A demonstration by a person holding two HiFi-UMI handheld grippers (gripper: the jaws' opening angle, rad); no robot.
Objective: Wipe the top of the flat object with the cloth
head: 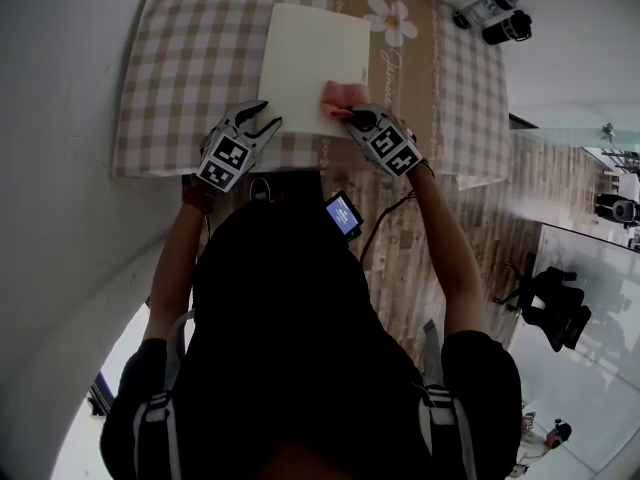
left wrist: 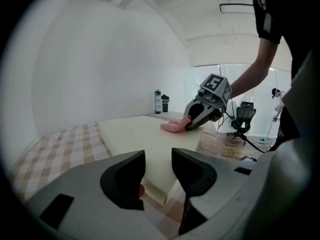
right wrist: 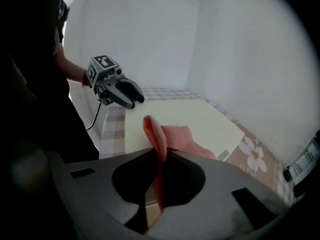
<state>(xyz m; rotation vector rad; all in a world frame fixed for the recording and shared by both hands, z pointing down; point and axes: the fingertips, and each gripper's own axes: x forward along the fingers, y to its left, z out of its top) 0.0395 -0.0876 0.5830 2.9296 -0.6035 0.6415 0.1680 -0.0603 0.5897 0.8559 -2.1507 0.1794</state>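
On checked tablecloth [head: 200, 48]: cream flat board [head: 315, 63], pink cloth [head: 340, 95] on its near edge, pinched by right gripper [head: 358, 118]. Left gripper [head: 262, 118] jaws spread at board's near corner. Script beside daisy print [head: 391, 20] unreadable; 2 bottles [head: 495, 15], labels illegible.

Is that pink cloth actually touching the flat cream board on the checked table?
Touching. The left gripper view shows the pink cloth lying on the flat cream board's top, no gap beneath it, its other end pinched by the right gripper.
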